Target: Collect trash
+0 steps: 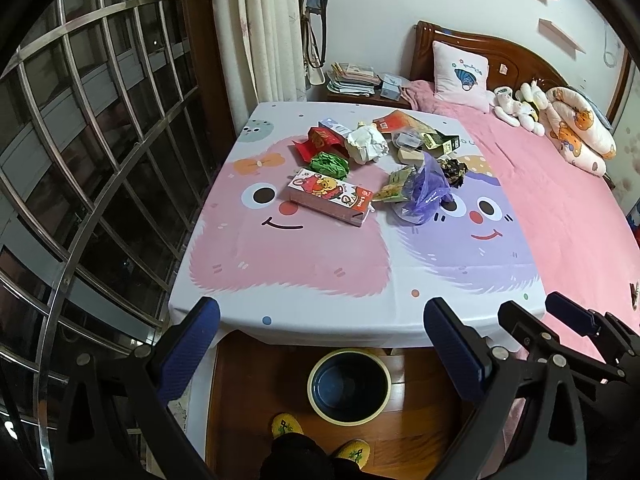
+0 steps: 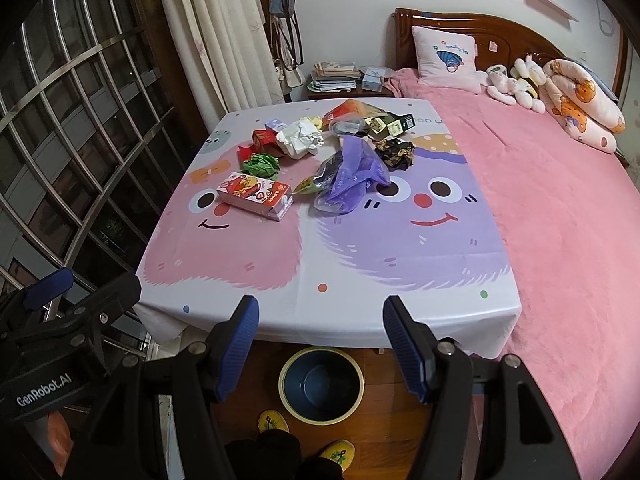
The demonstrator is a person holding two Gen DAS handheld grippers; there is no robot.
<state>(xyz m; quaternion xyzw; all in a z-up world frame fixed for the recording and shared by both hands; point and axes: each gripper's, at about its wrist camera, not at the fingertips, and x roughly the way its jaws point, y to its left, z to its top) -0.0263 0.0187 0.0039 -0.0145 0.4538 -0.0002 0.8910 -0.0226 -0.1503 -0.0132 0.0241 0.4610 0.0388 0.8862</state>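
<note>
Trash lies scattered on the far half of a table under a cartoon cloth (image 1: 320,264) (image 2: 320,264): a pink cartoon box (image 1: 330,197) (image 2: 255,196), a green crumpled wrapper (image 1: 329,164) (image 2: 261,165), a white paper ball (image 1: 366,144) (image 2: 300,138), a red carton (image 1: 320,142), a purple plastic bag (image 1: 426,192) (image 2: 352,178), a dark crumpled wrapper (image 1: 452,170) (image 2: 396,152). A dark bin with a pale rim (image 1: 349,386) (image 2: 321,384) stands on the floor below the near edge. My left gripper (image 1: 322,320) and right gripper (image 2: 320,316) hover open above that edge, empty.
A pink bed (image 1: 560,208) with a pillow and plush toys adjoins the table's right side. A barred window (image 1: 100,160) and a curtain stand to the left. A nightstand (image 1: 360,80) with papers is behind. The person's yellow slippers (image 1: 286,426) are by the bin.
</note>
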